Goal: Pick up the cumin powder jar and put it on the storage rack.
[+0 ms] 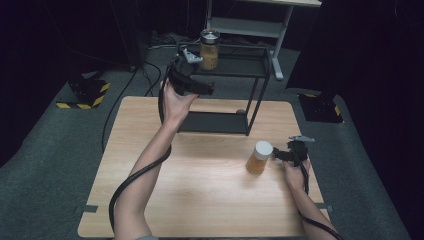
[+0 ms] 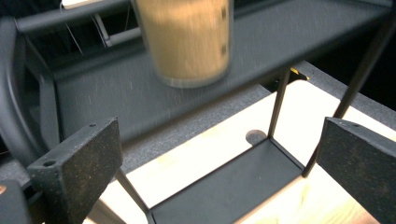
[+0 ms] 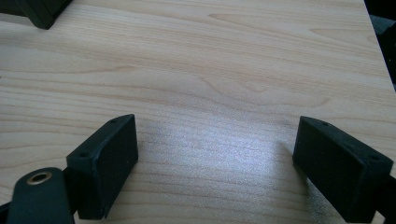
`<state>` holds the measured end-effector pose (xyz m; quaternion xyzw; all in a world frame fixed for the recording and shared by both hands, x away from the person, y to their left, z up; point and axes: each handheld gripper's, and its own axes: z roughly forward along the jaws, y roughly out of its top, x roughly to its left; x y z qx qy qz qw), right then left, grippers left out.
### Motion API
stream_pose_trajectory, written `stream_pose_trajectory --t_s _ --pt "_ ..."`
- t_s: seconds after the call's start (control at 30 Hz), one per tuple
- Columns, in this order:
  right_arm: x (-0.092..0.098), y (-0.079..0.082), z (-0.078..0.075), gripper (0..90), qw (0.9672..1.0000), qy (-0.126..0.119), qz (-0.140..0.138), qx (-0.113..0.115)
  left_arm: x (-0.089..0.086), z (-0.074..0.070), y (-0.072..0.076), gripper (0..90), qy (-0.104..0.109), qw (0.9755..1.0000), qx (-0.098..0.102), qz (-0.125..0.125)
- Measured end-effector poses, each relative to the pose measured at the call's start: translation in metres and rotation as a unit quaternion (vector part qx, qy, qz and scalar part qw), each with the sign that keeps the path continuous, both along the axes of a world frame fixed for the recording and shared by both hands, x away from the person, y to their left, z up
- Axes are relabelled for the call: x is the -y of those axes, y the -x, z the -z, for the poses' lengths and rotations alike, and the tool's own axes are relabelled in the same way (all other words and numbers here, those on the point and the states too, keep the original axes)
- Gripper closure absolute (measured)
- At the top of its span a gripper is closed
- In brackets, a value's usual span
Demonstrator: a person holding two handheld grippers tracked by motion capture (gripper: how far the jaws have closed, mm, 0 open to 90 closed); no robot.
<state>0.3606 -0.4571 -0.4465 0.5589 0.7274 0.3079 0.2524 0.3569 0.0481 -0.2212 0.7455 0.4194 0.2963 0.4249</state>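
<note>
Both tongs gape with nothing between their jaws. We see the left gripper (image 1: pixel 200 82) raised beside the top shelf of a black rack (image 1: pixel 257 95), close to a jar (image 1: pixel 209 50) of tan contents standing there. Our right gripper (image 1: pixel 277 156) rests low over the wooden table (image 1: pixel 200 190), just beside a second jar (image 1: pixel 259 157) with a white lid, upright, not touching it.

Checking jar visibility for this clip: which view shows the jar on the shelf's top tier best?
The high view: the jar stands whole and sharp on the shelf, silver lid and tan contents visible, beside the left claw. The left gripper view shows the jar close but blurred, top cut off. The right gripper view looks at the table.
</note>
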Motion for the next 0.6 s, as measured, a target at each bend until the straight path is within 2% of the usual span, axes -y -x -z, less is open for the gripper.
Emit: stream_pose_trajectory --t_s 0.17,0.3,0.47,0.6 --pt "0.000 0.000 0.000 13.0 1.0000 -0.001 0.001 0.000 -0.008 0.030 0.011 0.5 -0.005 0.9999 -0.010 0.001" --pt "0.000 0.000 0.000 13.0 1.0000 -0.001 0.001 0.000 -0.011 0.059 0.013 0.5 -0.018 0.9995 -0.027 0.002" --pt "0.000 0.000 0.000 13.0 1.0000 -0.001 0.001 0.000 -0.011 0.089 0.010 0.5 -0.047 0.9973 -0.056 0.010" --pt "0.000 0.000 0.000 13.0 1.0000 -0.001 0.001 0.000 -0.013 0.117 0.007 0.4 -0.051 0.9955 -0.079 0.013"
